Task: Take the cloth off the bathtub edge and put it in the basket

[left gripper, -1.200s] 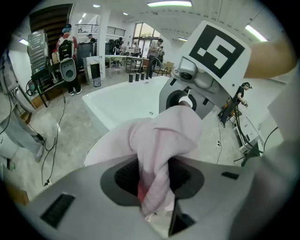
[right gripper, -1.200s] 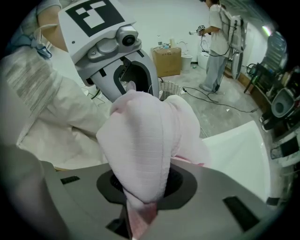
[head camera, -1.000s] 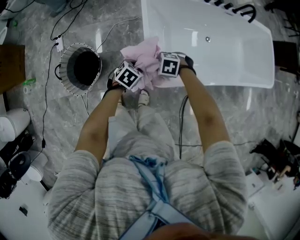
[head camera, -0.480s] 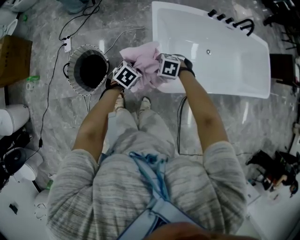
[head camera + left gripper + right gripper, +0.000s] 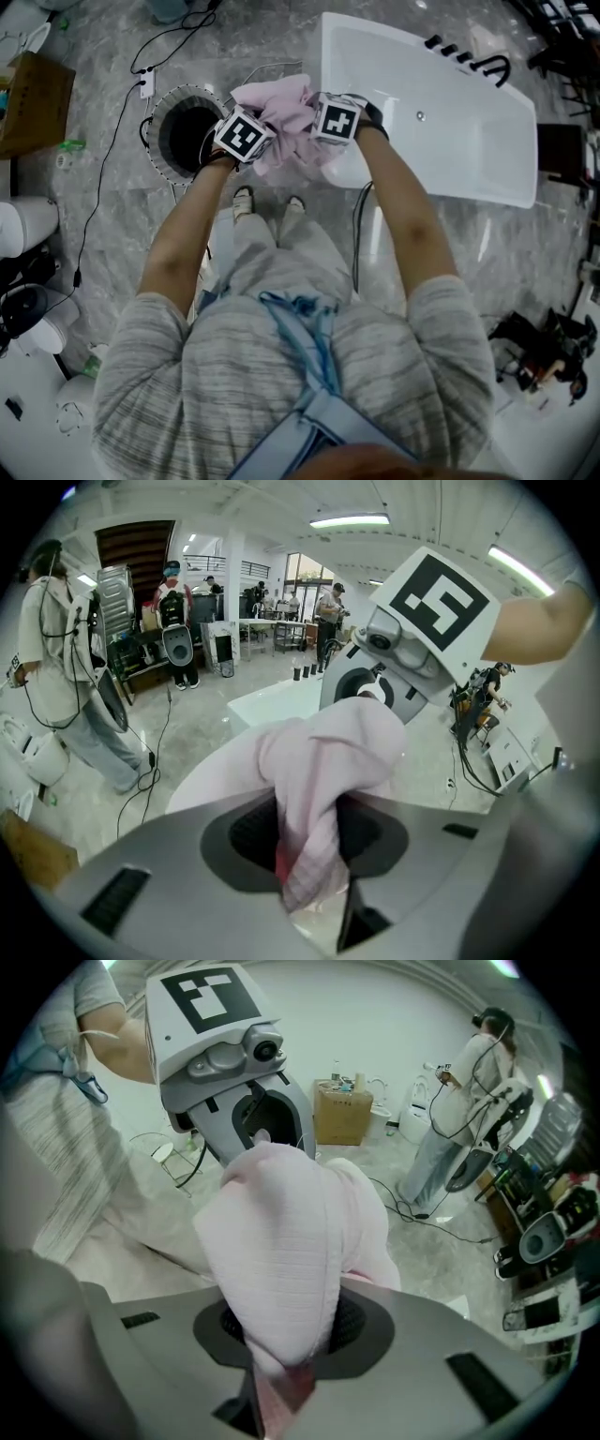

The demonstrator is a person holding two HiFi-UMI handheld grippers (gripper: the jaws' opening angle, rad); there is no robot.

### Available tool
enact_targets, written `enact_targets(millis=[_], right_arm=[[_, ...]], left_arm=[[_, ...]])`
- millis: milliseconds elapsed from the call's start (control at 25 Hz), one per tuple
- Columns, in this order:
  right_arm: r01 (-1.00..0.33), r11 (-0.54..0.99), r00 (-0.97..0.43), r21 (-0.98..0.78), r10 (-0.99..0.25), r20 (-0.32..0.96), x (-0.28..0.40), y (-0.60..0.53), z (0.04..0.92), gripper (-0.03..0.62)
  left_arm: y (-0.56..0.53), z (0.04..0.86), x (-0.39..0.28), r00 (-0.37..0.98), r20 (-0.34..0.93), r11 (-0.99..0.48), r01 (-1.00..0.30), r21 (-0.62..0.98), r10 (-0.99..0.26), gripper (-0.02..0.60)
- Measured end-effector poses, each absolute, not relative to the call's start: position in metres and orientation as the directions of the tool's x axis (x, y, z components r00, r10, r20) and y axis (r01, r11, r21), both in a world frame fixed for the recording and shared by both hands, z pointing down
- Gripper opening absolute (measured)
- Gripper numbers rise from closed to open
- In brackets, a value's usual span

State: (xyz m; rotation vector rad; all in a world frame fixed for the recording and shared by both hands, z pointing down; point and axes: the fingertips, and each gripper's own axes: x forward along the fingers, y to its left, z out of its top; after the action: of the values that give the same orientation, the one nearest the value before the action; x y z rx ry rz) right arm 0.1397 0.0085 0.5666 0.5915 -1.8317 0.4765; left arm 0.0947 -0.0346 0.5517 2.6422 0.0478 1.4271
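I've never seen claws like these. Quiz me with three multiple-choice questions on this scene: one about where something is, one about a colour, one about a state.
1. Where does the basket stand relative to the bathtub?
A) inside it
B) on the floor, to its left
C) on its far rim

2. What colour is the cloth?
A) pink
B) blue
C) green

3. How is the cloth held?
A) by one claw only
B) not held, lying in the bathtub
C) by both claws, shut on it

Answers:
1. B: the head view shows it on the floor.
2. A: it is pale pink in every view.
3. C: it is pinched in the left claw and the right claw.
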Motion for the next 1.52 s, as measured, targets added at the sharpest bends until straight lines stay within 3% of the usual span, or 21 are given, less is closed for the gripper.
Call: enact_targets(millis=[840, 1520], right_arm=[[-0.472, 0.872, -0.261, 0.132, -0.281, 0.924, 0.05, -0.116, 0.486, 0.114], [-0.312, 0.938, -0.328, 0.149, -0.253, 0.91, -0.07, -0.217, 0.48, 0.114]], left_arm=[[-0.141, 0.465, -0.009, 0.58, 0.813, -0.981, -0.182, 0.073, -0.048, 0.14], [-0.23, 0.457, -0.132, 0.535, 0.83, -0.937, -0.346, 0.049, -0.154, 0.14]])
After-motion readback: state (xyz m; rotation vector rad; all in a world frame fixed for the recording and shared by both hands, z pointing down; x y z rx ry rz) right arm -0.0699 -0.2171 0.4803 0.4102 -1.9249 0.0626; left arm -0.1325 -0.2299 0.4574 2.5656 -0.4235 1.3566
